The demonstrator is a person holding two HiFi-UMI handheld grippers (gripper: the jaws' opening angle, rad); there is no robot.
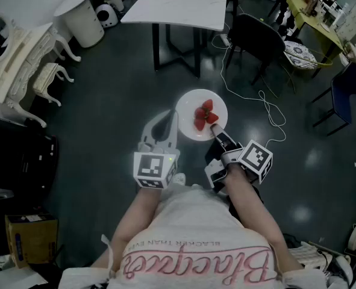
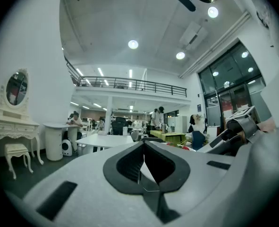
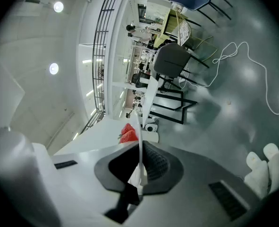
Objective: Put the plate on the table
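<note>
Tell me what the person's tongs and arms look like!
The left tongs and right tongs are pale grey shells with black ribbed pads at the tips. The left cube and right cube behind them show black-and-white square markers. No cables show. The person wears a white top with pink lettering.

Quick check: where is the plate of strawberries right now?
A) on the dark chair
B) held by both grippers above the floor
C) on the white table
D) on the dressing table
B: the plate is clamped at its rim by the left gripper and the right gripper, over the floor and short of the white table.
</note>
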